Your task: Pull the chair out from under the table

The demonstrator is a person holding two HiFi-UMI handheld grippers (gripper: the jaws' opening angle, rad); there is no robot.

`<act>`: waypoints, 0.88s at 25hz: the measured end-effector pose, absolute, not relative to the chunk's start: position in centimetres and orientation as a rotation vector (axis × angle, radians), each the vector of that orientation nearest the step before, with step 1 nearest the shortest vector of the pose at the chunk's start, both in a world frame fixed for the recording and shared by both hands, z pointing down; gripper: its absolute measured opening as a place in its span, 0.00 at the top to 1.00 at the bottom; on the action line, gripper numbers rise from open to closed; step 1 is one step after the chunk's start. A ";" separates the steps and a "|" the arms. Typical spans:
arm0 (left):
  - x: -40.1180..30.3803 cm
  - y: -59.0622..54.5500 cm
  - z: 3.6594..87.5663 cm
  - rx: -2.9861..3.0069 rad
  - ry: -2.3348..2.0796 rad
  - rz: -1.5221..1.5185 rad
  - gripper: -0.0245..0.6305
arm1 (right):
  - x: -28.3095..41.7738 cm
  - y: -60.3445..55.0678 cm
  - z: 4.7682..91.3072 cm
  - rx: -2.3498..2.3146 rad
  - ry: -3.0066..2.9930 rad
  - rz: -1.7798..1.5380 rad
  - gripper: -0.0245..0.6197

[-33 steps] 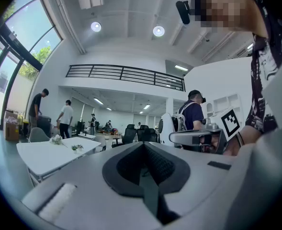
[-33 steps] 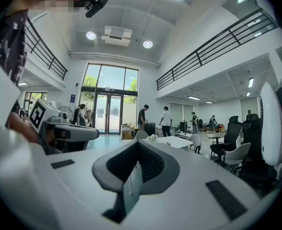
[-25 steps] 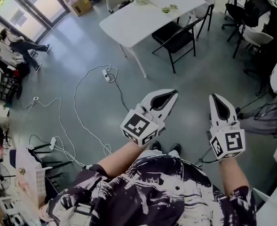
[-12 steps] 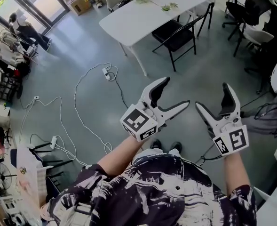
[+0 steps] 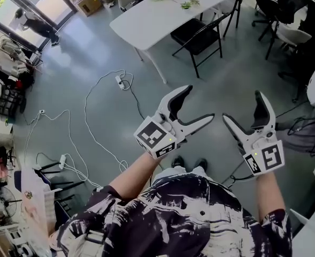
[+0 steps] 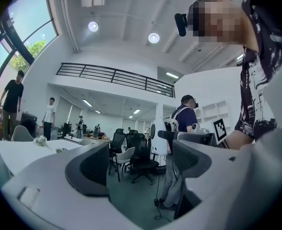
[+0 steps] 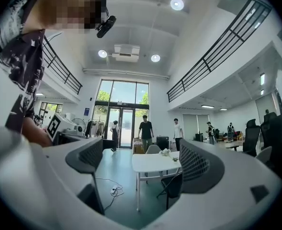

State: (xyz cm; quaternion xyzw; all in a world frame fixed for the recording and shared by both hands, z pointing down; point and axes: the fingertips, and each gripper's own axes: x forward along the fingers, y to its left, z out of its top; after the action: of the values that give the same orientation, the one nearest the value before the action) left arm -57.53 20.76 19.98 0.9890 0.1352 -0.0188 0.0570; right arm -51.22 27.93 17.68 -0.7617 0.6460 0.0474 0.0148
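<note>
Chair [image 5: 196, 36]: black, with a flat squarish seat on a thin dark tube frame and slanted legs. It stands at the near long side of the surface, seat partly tucked beneath it, well apart from both grippers.
Surface [image 5: 146, 20]: long white rectangular top, smooth and matte, on slim white legs. Small sprigs of greenery [image 5: 188, 5] lie on it.
Floor [image 5: 93, 52]: smooth grey-green with a slight sheen. A thin white cable [image 5: 85, 119] loops across it from a white power strip [image 5: 118, 81].
Left gripper [image 5: 199, 104]: white moulded plastic shell. Its fingers are opening and already spread wide, lined with dark ribbed pads, with only air between them.
Right gripper [image 5: 243, 107]: same white shell, with dark mesh-textured pads. Its fingers are opening and spread wide, gripping nothing. The right gripper view shows the surface and the chair far off between them.
Markers: each gripper carries a white cube printed with black square code patterns, the left cube [image 5: 156, 138] and the right cube [image 5: 267, 158] both showing a patterned face upward.
Shirt [image 5: 189, 218]: soft cloth in a black-and-white brush-stroke print.
</note>
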 end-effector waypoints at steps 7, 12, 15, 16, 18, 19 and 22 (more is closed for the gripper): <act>-54.6 23.0 20.3 3.009 0.449 -0.051 0.36 | -48.5 30.3 18.5 -2.403 1.998 0.137 0.25; -51.0 24.3 19.9 2.997 0.436 -0.067 0.37 | -44.7 32.8 18.2 -2.436 1.979 0.153 0.25; -48.9 24.7 19.9 3.001 0.428 -0.069 0.37 | -41.9 34.0 18.3 -2.461 1.953 0.148 0.25; -48.3 24.7 20.1 3.002 0.430 -0.061 0.37 | -41.0 34.3 18.5 -2.470 1.941 0.139 0.25; -47.1 24.5 20.6 3.002 0.437 -0.040 0.37 | -39.5 34.6 19.0 -2.487 1.921 0.125 0.25; -46.4 24.3 20.9 2.999 0.442 -0.033 0.37 | -38.7 34.6 19.2 -2.496 1.911 0.121 0.25; -44.0 23.6 21.6 2.987 0.461 -0.028 0.37 | -36.3 34.4 19.5 -2.523 1.878 0.119 0.25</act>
State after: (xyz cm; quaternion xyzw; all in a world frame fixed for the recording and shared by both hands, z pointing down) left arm -43.98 23.55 21.61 0.9865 0.1521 -0.0093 0.0597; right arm -36.27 34.35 19.48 -0.8017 0.5966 0.0378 -0.0029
